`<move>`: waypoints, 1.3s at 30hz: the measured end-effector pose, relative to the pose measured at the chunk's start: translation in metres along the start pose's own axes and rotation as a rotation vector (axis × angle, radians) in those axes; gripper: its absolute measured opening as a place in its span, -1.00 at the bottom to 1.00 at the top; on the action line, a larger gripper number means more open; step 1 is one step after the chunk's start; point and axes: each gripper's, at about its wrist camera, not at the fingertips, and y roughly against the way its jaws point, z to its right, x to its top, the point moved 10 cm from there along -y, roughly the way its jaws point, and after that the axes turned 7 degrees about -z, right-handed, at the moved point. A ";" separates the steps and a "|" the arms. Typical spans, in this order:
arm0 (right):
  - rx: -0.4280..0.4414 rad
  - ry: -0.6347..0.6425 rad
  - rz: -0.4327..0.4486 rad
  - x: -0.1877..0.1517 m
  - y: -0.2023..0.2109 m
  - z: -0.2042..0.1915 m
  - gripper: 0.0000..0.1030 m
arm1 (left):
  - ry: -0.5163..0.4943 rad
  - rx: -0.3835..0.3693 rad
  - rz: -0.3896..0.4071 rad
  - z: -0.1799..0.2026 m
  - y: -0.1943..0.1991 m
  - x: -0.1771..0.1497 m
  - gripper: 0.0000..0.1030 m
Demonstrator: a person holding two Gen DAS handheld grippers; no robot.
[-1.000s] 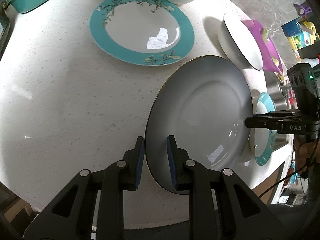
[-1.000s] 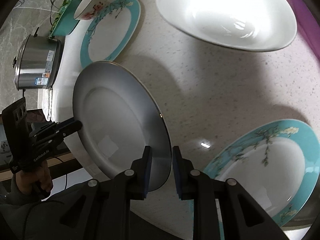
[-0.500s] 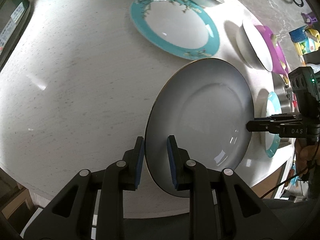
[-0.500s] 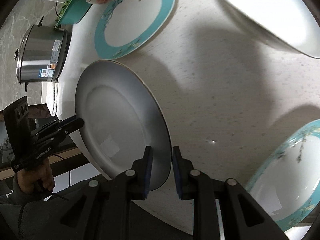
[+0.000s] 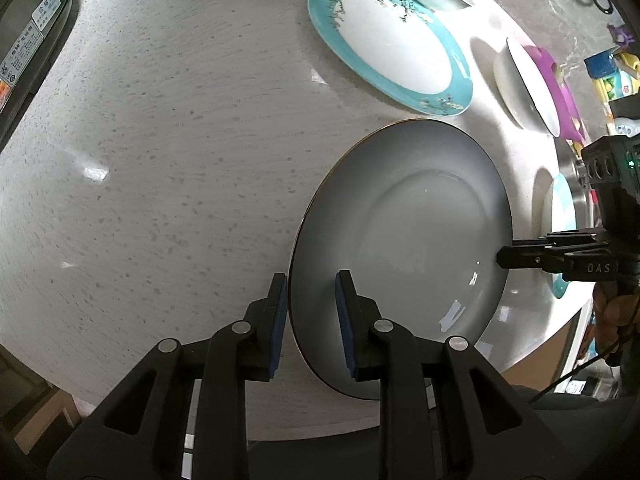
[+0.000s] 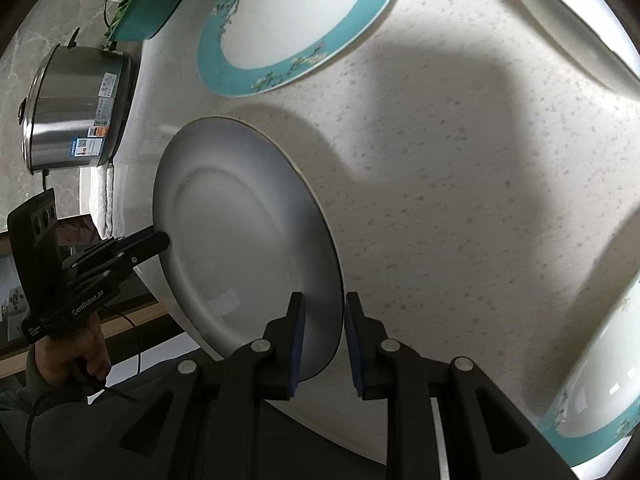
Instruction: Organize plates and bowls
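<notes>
Both tools are carrying one plain white round plate w/ thin gold rim (image 5: 404, 248) above the near edge of the speckled white stone counter (image 5: 168, 152). Left tool (image 5: 310, 326) is clamping the plate's near rim, jaws nearly closed on it; right tool (image 6: 323, 338) is pinching the opposite rim the same way. Plate is tilted, clear of the surface.

Step in hand, prob.: transporting this plate toward a stack. Next move calls for levelling it, then lowering both sides evenly onto a target, likely the teal-rimmed floral plate (image 5: 390, 42) toward the far edge, before easing the jaws apart.

Further along the counter, a white bowl (image 5: 524, 84) is leaning on something purple at the right edge. A steel cooker pot (image 6: 76, 108) is standing off the left edge; clutter beyond is unclear.
</notes>
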 end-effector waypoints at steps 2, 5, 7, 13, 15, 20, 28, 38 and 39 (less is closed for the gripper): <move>0.001 -0.007 0.002 -0.001 -0.002 -0.001 -0.55 | -0.007 -0.001 -0.003 -0.005 0.000 0.001 -0.58; -0.004 -0.018 0.010 0.000 -0.004 -0.003 -0.54 | -0.019 -0.001 -0.006 -0.012 -0.001 0.001 -0.58; -0.010 -0.023 0.016 -0.001 -0.004 0.000 -0.54 | -0.026 -0.002 -0.009 -0.012 -0.003 0.004 -0.58; -0.012 -0.046 0.025 -0.001 -0.007 0.001 -0.55 | -0.048 0.006 -0.008 -0.020 -0.007 0.011 -0.57; -0.011 -0.053 0.030 -0.001 -0.008 0.003 -0.55 | -0.051 0.005 -0.010 -0.021 -0.010 0.013 -0.56; -0.010 -0.069 0.042 -0.001 -0.011 0.006 -0.54 | -0.067 0.017 0.010 -0.016 -0.012 0.022 -0.56; 0.019 -0.100 0.093 -0.001 -0.005 0.013 -0.36 | -0.040 -0.012 0.054 -0.012 0.002 0.028 -0.51; 0.100 -0.132 0.428 0.026 0.100 0.030 0.45 | -0.160 -0.073 0.317 0.017 0.072 0.132 0.70; 0.131 -0.152 0.481 0.036 0.114 0.037 0.45 | -0.168 -0.055 0.314 0.018 0.070 0.146 0.70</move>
